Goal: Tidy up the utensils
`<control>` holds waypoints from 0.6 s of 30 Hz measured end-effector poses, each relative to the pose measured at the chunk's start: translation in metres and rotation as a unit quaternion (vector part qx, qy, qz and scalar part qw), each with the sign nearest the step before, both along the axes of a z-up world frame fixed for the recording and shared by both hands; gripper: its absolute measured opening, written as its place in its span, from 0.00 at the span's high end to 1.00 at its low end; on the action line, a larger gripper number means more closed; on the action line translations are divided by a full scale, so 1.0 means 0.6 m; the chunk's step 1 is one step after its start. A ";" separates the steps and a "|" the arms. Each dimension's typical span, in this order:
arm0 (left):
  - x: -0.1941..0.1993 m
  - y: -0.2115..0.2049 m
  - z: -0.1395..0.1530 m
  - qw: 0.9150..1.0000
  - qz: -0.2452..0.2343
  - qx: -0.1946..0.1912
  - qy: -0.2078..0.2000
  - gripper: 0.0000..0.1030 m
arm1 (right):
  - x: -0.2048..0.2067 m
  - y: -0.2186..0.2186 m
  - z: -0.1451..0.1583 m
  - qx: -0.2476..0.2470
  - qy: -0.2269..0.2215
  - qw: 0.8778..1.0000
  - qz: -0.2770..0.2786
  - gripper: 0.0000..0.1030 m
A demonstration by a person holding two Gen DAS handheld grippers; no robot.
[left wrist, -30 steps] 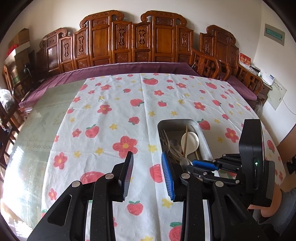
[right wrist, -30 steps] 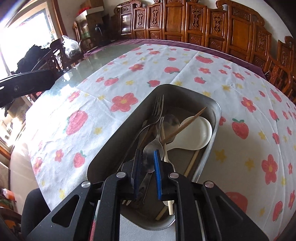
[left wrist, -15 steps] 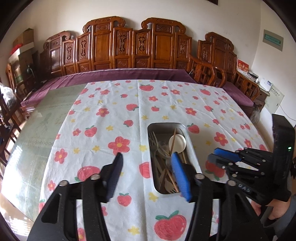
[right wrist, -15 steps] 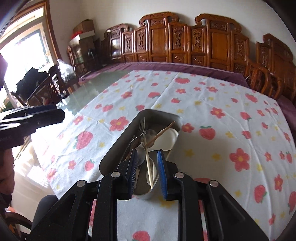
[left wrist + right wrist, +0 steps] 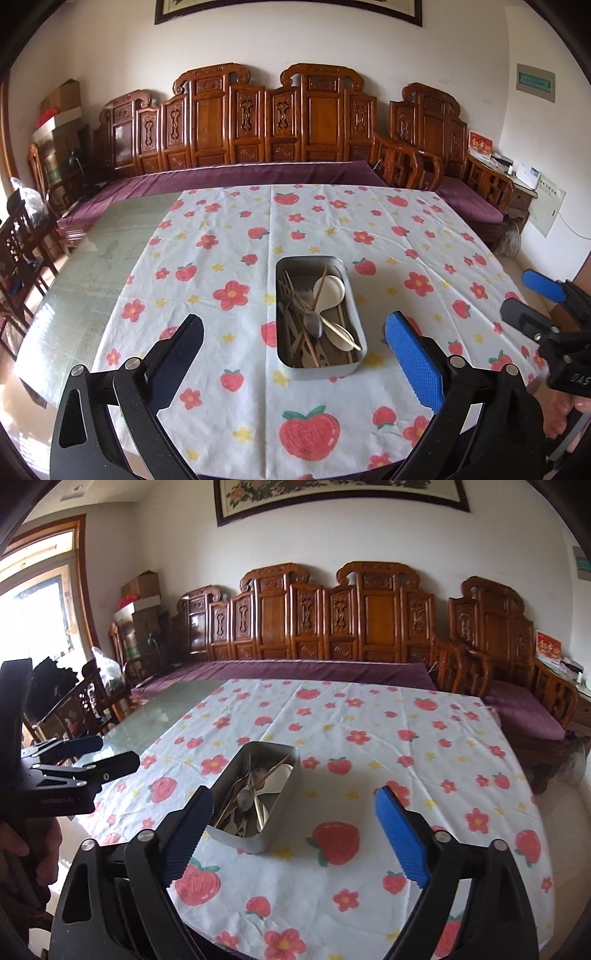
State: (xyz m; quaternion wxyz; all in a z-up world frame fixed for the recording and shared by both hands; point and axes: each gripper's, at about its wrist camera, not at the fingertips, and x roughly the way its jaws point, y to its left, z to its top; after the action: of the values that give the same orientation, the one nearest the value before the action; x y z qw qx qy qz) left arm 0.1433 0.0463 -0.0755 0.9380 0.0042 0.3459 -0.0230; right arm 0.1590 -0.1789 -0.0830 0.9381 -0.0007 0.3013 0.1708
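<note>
A metal tray (image 5: 286,363) (image 5: 273,830) stands on the strawberry tablecloth near the table's front edge. It holds forks, metal spoons (image 5: 313,325), a white spoon (image 5: 330,290) and wooden chopsticks (image 5: 319,286). My left gripper (image 5: 295,354) is wide open and empty, held back above the table's near edge, in front of the tray. My right gripper (image 5: 293,825) is wide open and empty, pulled back to the right of the tray. Each gripper shows at the edge of the other's view, the right one (image 5: 532,302) and the left one (image 5: 92,755).
The flowered cloth (image 5: 332,229) covers most of a glass-topped table (image 5: 85,273). A carved wooden bench with purple cushions (image 5: 236,175) runs along the far side. Wooden chairs (image 5: 22,240) stand at the left. The floor shows past the table's right edge.
Both grippers have pulled up and back from the tray and opened wide. The right gripper, which was down in the tray among the utensils, is now clear of it and empty.
</note>
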 end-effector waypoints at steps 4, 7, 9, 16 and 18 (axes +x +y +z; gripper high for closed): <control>-0.028 -0.025 0.008 1.000 -0.006 0.005 -0.003 0.07 | -0.042 -0.033 0.017 -0.007 -0.019 1.000 -0.020 0.03; -0.050 -0.044 0.016 1.000 -0.011 0.004 -0.010 0.07 | -0.065 -0.055 0.025 -0.005 -0.022 0.999 -0.032 0.03; -0.060 -0.055 0.021 1.000 -0.016 0.002 -0.010 0.07 | -0.078 -0.067 0.028 -0.006 -0.025 0.999 -0.042 0.02; -0.101 -0.092 0.050 0.999 -0.036 -0.011 -0.036 0.07 | -0.112 -0.101 0.057 -0.001 -0.043 0.997 -0.062 0.03; -0.109 -0.100 0.065 0.998 -0.037 -0.012 -0.045 0.07 | -0.121 -0.106 0.072 -0.004 -0.055 0.996 -0.066 0.03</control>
State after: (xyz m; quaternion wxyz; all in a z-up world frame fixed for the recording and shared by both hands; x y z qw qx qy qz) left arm 0.0779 -0.0137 -0.0366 0.9511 0.0066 0.3024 -0.0620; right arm 0.0865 -0.2422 -0.0398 0.9625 0.0064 0.2492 0.1071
